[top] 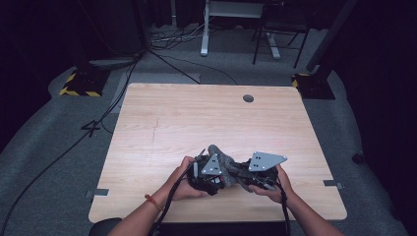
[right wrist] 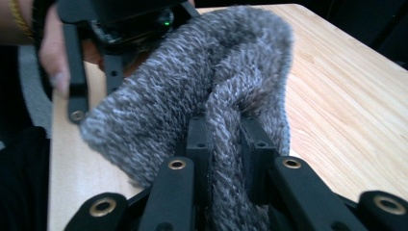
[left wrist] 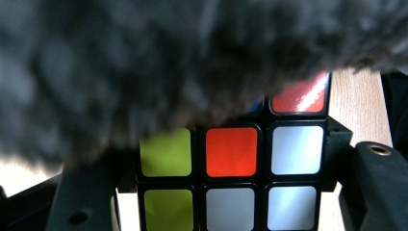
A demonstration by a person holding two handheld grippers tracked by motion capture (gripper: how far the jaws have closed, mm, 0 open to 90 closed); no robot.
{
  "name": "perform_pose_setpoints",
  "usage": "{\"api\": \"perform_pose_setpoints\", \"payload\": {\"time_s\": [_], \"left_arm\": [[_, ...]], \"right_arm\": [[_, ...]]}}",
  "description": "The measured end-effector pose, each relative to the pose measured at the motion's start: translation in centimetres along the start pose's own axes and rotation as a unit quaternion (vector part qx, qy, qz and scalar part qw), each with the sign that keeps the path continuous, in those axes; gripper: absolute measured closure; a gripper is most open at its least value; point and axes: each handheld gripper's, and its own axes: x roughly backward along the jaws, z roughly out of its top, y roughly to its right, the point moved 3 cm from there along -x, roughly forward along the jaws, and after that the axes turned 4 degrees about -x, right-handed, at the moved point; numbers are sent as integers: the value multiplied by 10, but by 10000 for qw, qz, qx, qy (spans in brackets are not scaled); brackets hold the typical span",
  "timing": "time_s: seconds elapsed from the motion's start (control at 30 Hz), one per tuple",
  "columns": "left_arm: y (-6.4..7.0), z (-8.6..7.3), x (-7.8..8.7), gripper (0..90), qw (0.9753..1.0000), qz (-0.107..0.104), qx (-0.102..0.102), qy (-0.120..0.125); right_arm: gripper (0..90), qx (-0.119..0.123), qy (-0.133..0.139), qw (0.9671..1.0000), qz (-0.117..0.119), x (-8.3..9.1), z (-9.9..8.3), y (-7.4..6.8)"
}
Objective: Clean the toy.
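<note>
Right gripper (right wrist: 226, 144): jaws clenched on a fold of the grey cloth (right wrist: 192, 91); the fabric is pinched between the pads and rises ahead of them.
Left gripper (top: 204, 176): the cube (left wrist: 231, 178) sits between its two jaws, squarely ahead; whether the jaws press the cube cannot be told, as contact at the sides is hidden.
Cube: low in the left gripper view, with yellow-green, red and white tiles facing the camera; its upper rows are under the cloth.
Cloth: draped over the cube's top, just beyond the left fingertips; its long axis runs from the right gripper's pinch across to the left gripper.
Key relation: the cloth lies above the cube, and the right gripper already has it, so that hand is the nearer to work it.
Table (top: 196, 118): bare wood beyond both grippers; the work sits at the near edge, between the two hands.
Judgement: wiping or covering of the cube appears to be in hand.
</note>
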Motion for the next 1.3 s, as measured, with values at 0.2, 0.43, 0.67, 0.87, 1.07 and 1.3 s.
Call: {"api": "perform_pose_setpoints", "payload": {"time_s": [0.2, 0.43, 0.67, 0.87, 1.07, 1.3], "left_arm": [[0, 2, 6, 337, 9999, -1, 2, 121], [-6, 0, 15, 337, 9996, 87, 82, 246], [-8, -2, 12, 336, 9997, 99, 101, 189], [-2, -2, 4, 336, 10000, 3, 43, 72], [-1, -2, 3, 337, 10000, 2, 35, 46], [-3, 1, 12, 336, 9998, 18, 2, 222]], "right_arm": [[772, -78, -370, 9989, -273, -6, -11, 13], [773, -161, -650, 9977, -139, -5, -26, 16], [772, -64, -306, 9994, 130, 2, -15, 3], [772, 92, -49, 9998, 176, 3, 0, -6], [773, 17, -147, 9999, 84, -2, -1, 0], [773, -158, -446, 9989, -40, -5, -16, 13]]}}
